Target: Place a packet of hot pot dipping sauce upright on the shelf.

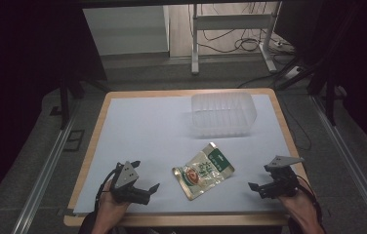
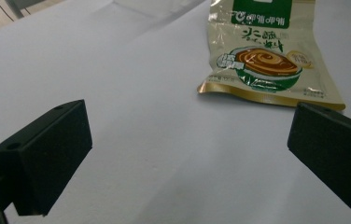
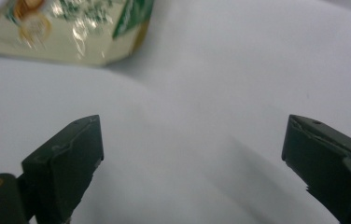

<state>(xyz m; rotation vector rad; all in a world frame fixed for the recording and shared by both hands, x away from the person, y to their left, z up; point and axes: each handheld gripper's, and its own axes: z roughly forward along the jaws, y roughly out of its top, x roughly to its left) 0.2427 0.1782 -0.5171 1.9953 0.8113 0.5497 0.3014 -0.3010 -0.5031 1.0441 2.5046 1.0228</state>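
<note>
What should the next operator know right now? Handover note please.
Left gripper: open, holding nothing, low beside the snack packet, aimed at it.
Right gripper: open, holding nothing, on the packet's other side.
Packet lies flat on the white sheet, untouched.
Clear plastic container sits behind it, nothing visible inside.
Done: nothing visible.
Left: probably grasp the packet and put it in the container.

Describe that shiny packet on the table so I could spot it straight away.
Look at the wooden-edged table covered by a white sheet. Near its front edge, between the left claw and the right claw, the food packet lies flat and askew. Unlike the clear plastic tub farther back, it is glossy gold with a green label.
</note>
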